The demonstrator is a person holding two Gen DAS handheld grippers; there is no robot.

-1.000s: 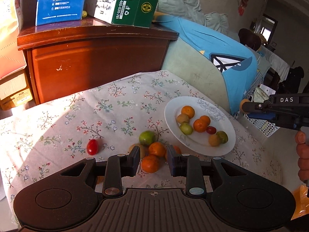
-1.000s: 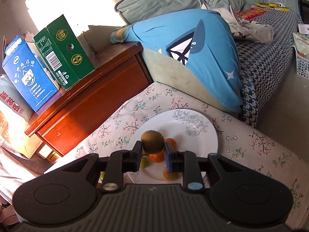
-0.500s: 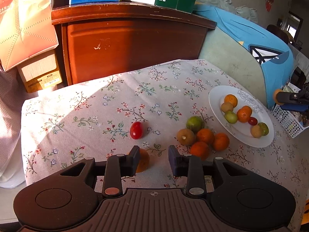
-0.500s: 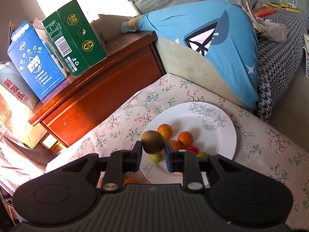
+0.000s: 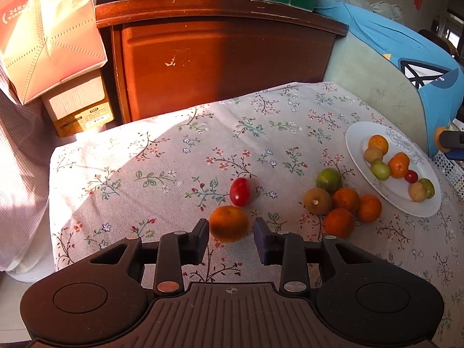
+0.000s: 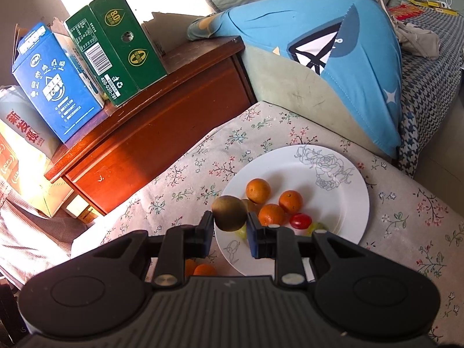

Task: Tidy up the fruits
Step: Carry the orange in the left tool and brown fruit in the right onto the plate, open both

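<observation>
A lone orange (image 5: 229,221) lies on the floral tablecloth between the fingers of my left gripper (image 5: 231,224), which is open; a thin gap shows beside the right pad. A red cherry tomato (image 5: 240,191) sits just beyond it. To the right is a cluster: a green fruit (image 5: 328,177), a kiwi (image 5: 317,201) and three oranges (image 5: 346,200). My right gripper (image 6: 229,218) is shut on a brown kiwi (image 6: 229,211), held over the left rim of the white plate (image 6: 342,203). That plate (image 5: 355,139) holds several small fruits.
A dark wooden cabinet (image 5: 226,63) stands behind the table, with blue (image 6: 55,87) and green (image 6: 116,52) cartons on top. Paper bags and a cardboard box (image 5: 78,107) are at the left. A blue-covered cushion (image 6: 333,58) and a bed lie to the right.
My left gripper swung left from the fruit cluster and sank, and the lone orange now lies between its slightly wider fingers. The right gripper drifted a little over the plate with the kiwi.
</observation>
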